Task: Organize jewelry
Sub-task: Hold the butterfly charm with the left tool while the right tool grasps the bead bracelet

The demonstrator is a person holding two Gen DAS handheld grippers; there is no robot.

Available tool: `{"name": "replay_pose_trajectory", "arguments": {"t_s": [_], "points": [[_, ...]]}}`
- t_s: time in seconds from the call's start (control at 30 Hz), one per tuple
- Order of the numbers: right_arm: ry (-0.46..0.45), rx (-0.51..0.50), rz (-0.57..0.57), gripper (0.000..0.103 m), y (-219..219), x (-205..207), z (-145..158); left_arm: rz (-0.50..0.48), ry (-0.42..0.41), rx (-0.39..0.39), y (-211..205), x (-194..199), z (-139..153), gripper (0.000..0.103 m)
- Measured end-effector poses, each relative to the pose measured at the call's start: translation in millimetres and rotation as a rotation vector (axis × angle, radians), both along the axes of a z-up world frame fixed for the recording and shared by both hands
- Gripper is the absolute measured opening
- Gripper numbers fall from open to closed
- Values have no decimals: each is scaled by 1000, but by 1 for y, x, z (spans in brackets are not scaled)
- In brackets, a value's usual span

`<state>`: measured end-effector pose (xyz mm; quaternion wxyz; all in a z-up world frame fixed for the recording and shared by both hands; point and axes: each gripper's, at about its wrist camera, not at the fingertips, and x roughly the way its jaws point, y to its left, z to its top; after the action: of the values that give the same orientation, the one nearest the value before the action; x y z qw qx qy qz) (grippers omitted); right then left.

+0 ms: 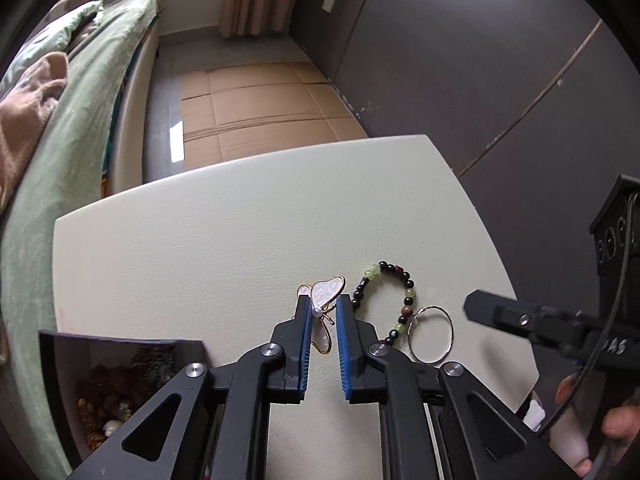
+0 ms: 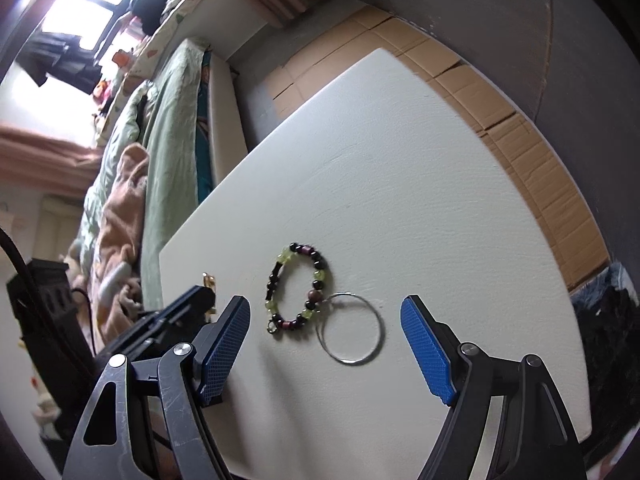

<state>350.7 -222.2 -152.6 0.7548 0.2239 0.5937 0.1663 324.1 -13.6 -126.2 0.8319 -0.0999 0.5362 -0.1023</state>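
Observation:
A pearly butterfly brooch (image 1: 326, 300) with a gold rim lies on the cream table (image 1: 200, 240). My left gripper (image 1: 323, 308) straddles it, blue pads on either side, narrowly open with a gap to the brooch. To the right lie a beaded bracelet (image 1: 386, 300) of black, green and brown beads and a silver hoop (image 1: 432, 334). In the right wrist view the bracelet (image 2: 298, 290) and hoop (image 2: 350, 330) lie just ahead of my right gripper (image 2: 324, 312), which is wide open and empty above the table (image 2: 400, 160). A dark box (image 1: 120, 380) holding jewelry stands at the left.
A bed (image 1: 72, 120) with green bedding runs along the left of the table. Flattened cardboard (image 1: 260, 108) covers the floor beyond the far edge. A dark wall (image 1: 480, 60) is at the right. The right gripper's body (image 1: 540, 324) hangs over the table's right side.

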Motion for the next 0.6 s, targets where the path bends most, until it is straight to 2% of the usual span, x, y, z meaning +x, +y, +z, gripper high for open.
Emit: {"name": "replay_pose_trajectory", "arguments": {"t_s": [0.07, 0.13, 0.2, 0.33, 0.4, 0.5, 0.6], "points": [[-17, -15, 20, 77, 6, -1, 0, 9, -10, -4, 5, -2, 5, 13], [-40, -42, 39, 71, 12, 0, 2, 16, -25, -11, 9, -4, 10, 13], [-62, -66, 60, 60, 19, 1, 3, 24, -36, -19, 14, -7, 15, 13], [-91, -133, 110, 52, 34, 6, 1, 40, -53, -28, 20, -14, 23, 13], [-106, -168, 122, 42, 40, 8, -1, 49, -59, -35, 24, -15, 25, 13], [-112, -209, 144, 35, 50, 14, -5, 60, -66, -33, 30, -19, 29, 13], [-131, -282, 169, 34, 61, 18, -10, 69, -72, -34, 34, -23, 32, 13]]}}
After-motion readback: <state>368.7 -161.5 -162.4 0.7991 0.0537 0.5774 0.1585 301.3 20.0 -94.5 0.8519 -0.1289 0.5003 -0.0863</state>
